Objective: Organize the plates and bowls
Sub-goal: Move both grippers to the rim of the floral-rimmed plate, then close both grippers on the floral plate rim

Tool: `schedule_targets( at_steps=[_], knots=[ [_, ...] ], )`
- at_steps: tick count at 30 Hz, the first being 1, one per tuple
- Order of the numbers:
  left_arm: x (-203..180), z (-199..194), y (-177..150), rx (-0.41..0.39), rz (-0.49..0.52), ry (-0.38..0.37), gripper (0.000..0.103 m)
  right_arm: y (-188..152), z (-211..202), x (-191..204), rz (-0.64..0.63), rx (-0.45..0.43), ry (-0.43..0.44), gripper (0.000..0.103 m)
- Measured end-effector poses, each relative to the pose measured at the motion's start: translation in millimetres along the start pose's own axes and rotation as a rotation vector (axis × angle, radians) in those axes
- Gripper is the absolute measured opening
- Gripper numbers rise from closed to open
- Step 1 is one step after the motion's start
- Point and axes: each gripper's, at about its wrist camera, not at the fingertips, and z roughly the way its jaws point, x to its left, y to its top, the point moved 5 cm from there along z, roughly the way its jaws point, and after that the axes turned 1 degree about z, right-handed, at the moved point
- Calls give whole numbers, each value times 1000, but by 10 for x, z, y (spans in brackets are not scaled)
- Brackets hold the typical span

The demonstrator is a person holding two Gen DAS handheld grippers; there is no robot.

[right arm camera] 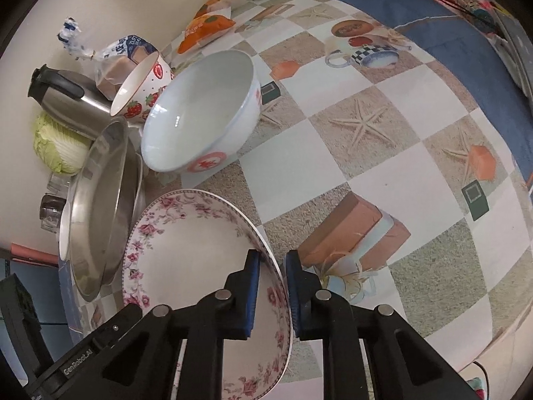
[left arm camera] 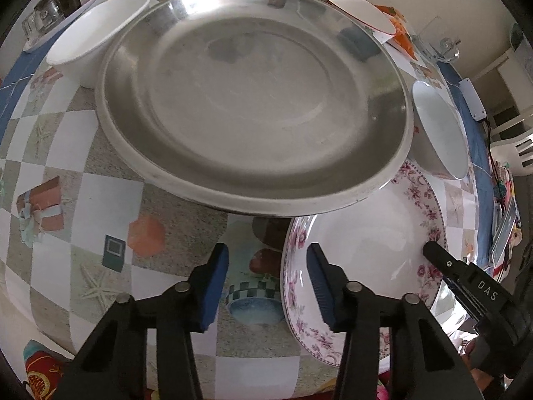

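Observation:
A floral-rimmed white plate (left arm camera: 366, 250) (right arm camera: 186, 240) lies at the near right, its far edge tucked under a large steel plate (left arm camera: 250, 100) (right arm camera: 96, 206). My left gripper (left arm camera: 266, 256) straddles the floral plate's left rim, jaws apart, the pads not pressing on it. My right gripper (right arm camera: 273, 263) is shut on the opposite rim, one pad inside and one outside. A plain white bowl (left arm camera: 96, 33) stands behind the steel plate at the left. A white bowl with red marks (right arm camera: 200, 110) (left arm camera: 439, 130) and a strawberry-print bowl (right arm camera: 143, 83) (left arm camera: 356, 6) stand beyond.
A steel kettle (right arm camera: 63, 96), a cabbage (right arm camera: 56, 146) and an orange packet (right arm camera: 203, 30) sit along the wall. Glasses (left arm camera: 50, 13) stand at the far left. The patterned tablecloth (right arm camera: 383, 133) spreads bare to the right, ending in a blue border (right arm camera: 433, 10).

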Motion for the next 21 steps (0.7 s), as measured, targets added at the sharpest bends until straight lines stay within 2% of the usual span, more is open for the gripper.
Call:
schedule_targets(
  at_steps=[9, 19, 21],
  knots=[
    [-188, 156, 20, 23, -10, -53, 33, -56, -45, -188, 37, 28, 12, 17],
    [-355, 262, 159, -5, 11, -75, 27, -15, 1, -251, 58, 30, 89, 16],
    [-403, 273, 163, -3, 28, -82, 22, 5, 11, -237, 51, 28, 89, 16]
  ],
)
